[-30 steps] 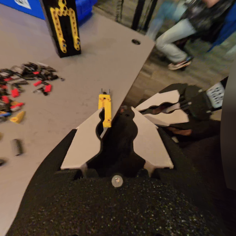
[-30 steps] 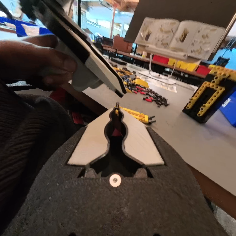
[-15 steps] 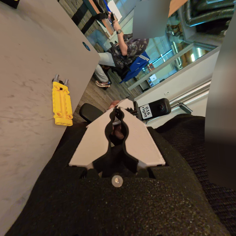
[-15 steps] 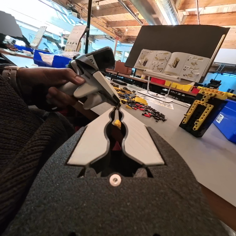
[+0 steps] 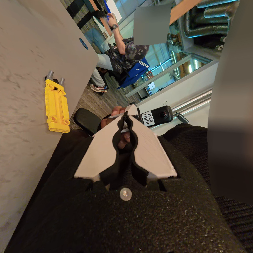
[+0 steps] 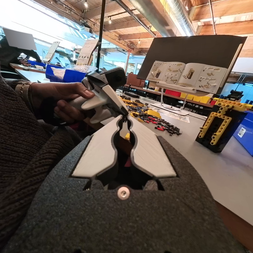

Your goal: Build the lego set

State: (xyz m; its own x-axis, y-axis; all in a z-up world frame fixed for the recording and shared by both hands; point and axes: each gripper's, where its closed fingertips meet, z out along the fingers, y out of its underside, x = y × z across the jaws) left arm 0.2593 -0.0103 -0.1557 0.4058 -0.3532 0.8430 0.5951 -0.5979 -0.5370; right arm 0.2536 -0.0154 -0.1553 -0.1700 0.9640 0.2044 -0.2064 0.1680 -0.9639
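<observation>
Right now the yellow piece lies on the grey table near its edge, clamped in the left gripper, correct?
Not clamped: the left wrist view shows the yellow piece lying free on the grey table near its edge, apart from the left gripper.

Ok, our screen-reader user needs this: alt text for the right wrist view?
The right claw, shut on a small black pin, meets the tip of the left claw near a grey table. Behind lie scattered building pieces, a black-and-yellow block tower and an open instruction booklet on a stand.
</observation>
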